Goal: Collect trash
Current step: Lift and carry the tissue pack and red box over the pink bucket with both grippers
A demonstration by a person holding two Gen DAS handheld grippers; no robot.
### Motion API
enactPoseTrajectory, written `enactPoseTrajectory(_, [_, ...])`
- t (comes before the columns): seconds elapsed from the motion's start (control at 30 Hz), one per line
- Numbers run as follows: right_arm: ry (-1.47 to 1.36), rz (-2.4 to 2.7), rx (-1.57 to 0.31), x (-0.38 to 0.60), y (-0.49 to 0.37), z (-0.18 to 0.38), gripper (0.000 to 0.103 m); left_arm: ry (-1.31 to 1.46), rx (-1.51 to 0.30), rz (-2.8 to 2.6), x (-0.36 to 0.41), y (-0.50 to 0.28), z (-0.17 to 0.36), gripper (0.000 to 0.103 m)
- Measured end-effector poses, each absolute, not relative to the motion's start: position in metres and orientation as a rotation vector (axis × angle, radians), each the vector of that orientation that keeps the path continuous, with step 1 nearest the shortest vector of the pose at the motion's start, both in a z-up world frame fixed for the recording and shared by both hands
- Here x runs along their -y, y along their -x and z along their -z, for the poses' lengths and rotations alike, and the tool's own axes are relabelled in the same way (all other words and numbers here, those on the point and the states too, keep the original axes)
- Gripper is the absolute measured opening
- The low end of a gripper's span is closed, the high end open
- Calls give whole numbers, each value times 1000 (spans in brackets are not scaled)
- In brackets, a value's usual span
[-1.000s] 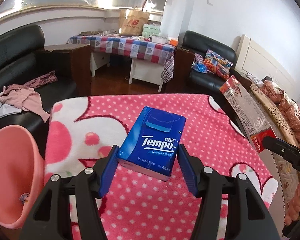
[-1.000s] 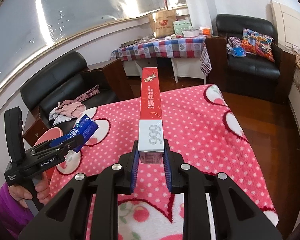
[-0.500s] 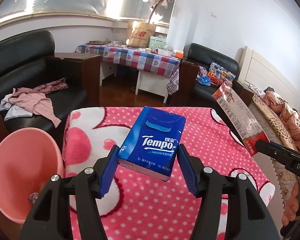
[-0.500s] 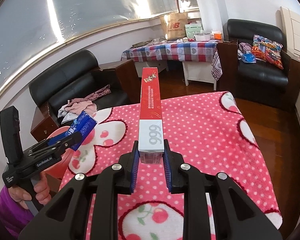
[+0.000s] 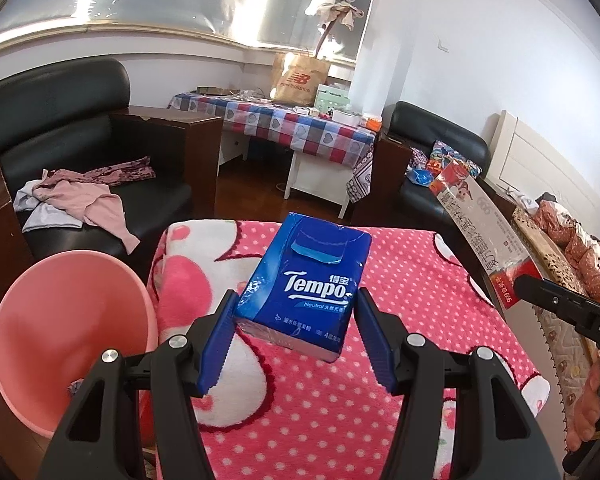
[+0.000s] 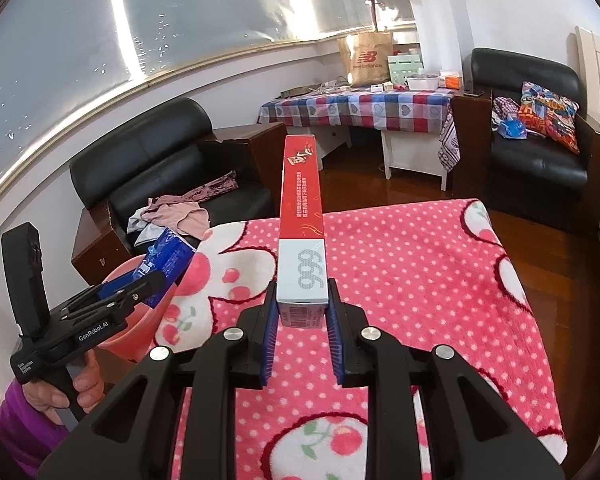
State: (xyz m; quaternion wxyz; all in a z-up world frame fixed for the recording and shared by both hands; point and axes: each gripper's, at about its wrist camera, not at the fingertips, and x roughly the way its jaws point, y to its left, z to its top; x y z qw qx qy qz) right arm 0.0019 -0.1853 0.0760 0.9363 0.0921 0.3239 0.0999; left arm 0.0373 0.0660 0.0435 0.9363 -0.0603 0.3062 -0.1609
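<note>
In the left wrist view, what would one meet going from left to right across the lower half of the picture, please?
Pink bin → blue Tempo tissue pack in the left gripper → long red 999 box → right gripper.

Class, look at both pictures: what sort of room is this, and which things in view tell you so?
Most likely a home living room: black leather armchairs, a side table under a checked cloth, and clothes left on a seat.

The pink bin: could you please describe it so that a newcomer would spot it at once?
Start at the table under the pink polka-dot blanket. Off its left edge, on the floor before the black sofa, stands the pink bin. It is the only round, open container here, plain salmon pink where the blanket is spotted.
</note>
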Motion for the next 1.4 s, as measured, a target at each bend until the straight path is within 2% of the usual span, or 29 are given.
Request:
enactPoseTrajectory(1.17, [-184,-247,-671,161,-11,-72,23,152,-616,271,-91,-27,-49,58])
enactPoseTrajectory(1.4, [-176,-205,-690,180,9,-79,23,173,-638,253,-82,-27,-53,58])
